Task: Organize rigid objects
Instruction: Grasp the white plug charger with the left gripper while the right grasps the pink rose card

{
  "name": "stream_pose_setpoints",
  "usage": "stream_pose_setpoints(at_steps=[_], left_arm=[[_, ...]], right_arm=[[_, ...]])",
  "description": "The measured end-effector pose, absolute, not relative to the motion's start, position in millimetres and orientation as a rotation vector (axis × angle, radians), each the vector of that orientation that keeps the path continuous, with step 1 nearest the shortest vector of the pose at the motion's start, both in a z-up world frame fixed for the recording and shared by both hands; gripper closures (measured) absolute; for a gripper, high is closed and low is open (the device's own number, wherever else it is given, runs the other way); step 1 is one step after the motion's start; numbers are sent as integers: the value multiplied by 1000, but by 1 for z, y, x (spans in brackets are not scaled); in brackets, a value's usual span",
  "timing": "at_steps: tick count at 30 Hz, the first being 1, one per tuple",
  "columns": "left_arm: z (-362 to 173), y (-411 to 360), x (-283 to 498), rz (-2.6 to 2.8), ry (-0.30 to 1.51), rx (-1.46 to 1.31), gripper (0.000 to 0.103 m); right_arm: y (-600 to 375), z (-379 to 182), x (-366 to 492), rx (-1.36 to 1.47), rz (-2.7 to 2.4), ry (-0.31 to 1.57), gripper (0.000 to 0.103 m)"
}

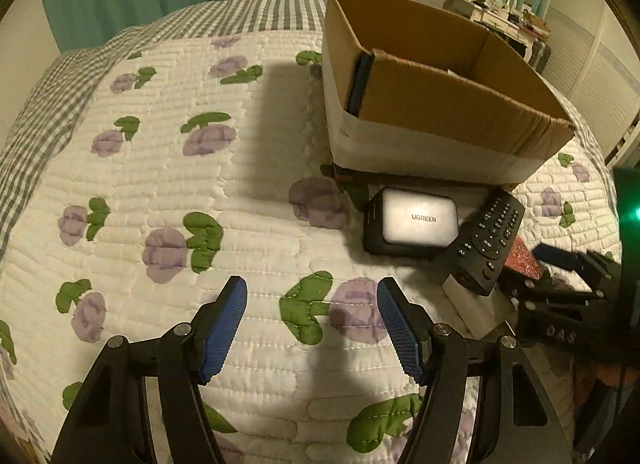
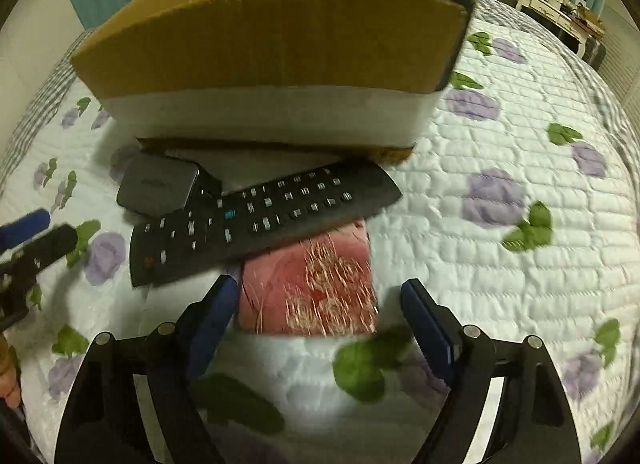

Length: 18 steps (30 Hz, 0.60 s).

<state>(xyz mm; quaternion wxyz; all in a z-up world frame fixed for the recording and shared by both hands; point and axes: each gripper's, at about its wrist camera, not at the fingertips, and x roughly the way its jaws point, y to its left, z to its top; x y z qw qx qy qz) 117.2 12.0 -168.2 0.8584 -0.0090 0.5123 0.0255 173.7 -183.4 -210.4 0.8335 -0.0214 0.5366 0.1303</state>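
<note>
The box at upper right of the left view held a dark flat item upright against its left wall. Before it lay the remote — long axis running lower left to upper right — over a red packet. Left gripper and right gripper both stood open, holding nothing.

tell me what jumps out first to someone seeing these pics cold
A cardboard box stands open on the floral quilt. In front of it lie a black remote control, a UGREEN charger and a red patterned box, which the remote partly covers. The open right gripper straddles the red box.
</note>
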Motion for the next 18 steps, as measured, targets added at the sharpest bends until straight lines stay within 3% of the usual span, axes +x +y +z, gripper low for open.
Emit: stream_pose_setpoints(at_steps=[2,4,18], left_arm=[[-169,9,119,51,1083,-8,33],[-168,4,119,49,1084,-3,33],[-179,-81,121,-134,1167,-36,33]], right_arm=[[-182,-213,179,-46,284,1140,23],[-183,-215,179,-38,291,1145,34],[-254,-178,129,51,151,1033,36]])
